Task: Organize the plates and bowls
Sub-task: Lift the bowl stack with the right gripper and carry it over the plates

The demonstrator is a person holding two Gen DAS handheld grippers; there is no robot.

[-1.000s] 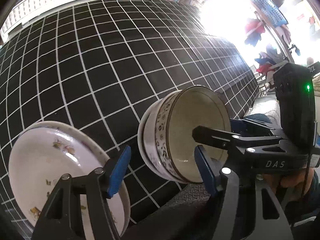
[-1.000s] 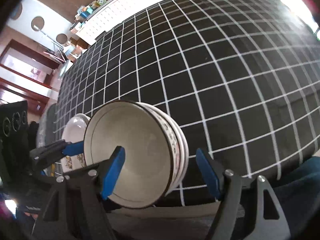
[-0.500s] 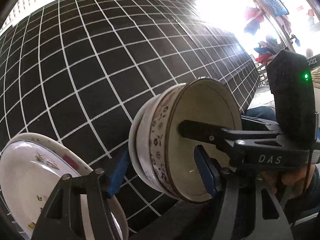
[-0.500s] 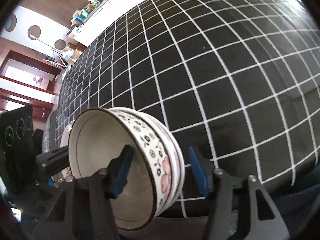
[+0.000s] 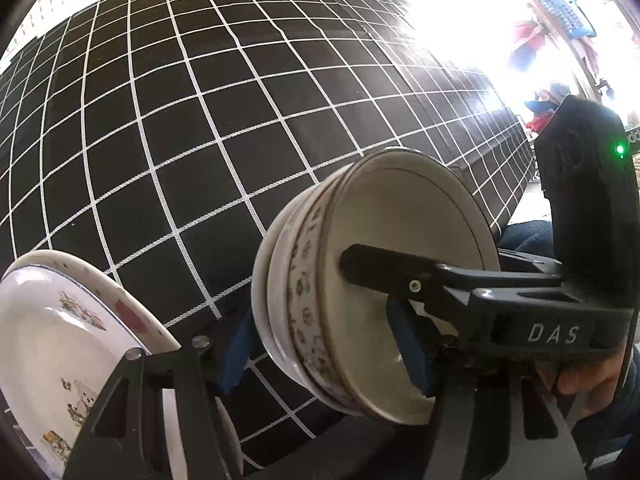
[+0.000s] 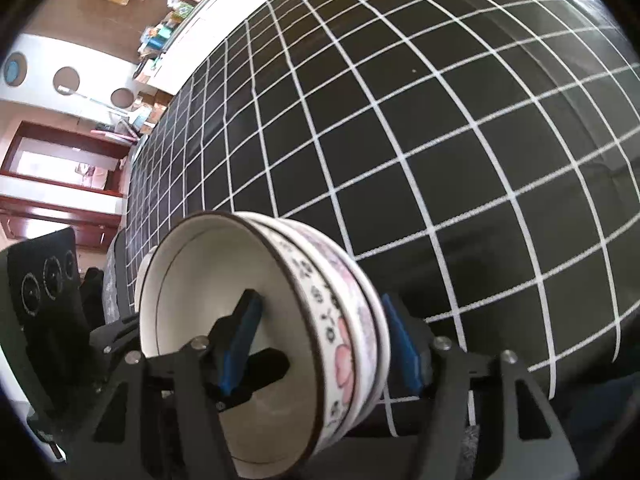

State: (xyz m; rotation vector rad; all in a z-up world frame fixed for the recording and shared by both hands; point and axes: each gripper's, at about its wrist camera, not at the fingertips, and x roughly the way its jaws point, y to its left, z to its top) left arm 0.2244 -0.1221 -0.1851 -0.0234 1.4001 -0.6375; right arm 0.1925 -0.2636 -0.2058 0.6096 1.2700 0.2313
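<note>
A stack of floral-rimmed bowls [image 5: 372, 240] is tipped on its side near the front edge of the table, mouth toward the right in the left wrist view. My left gripper [image 5: 322, 350] is shut on it, one blue pad under the base and the other inside. My right gripper [image 6: 320, 342] clamps the same bowl stack [image 6: 344, 320] from the other side. Its jaws are opening, with the stack between them and the pads still against it. Its black finger [image 5: 400, 276] reaches into the bowl. A white plate with cartoon prints [image 5: 60, 340] lies at lower left.
A black cloth with a white grid [image 5: 240, 120] covers the table. Its front edge runs just below the bowls, and a hand [image 5: 580, 380] holds the right gripper's handle there. Shelves and clutter [image 6: 168, 28] stand beyond the far side.
Both grippers have sunk and closed in around the bowl stack, each with one pad inside and one at the base. The stack has turned more edge-on to both views.
</note>
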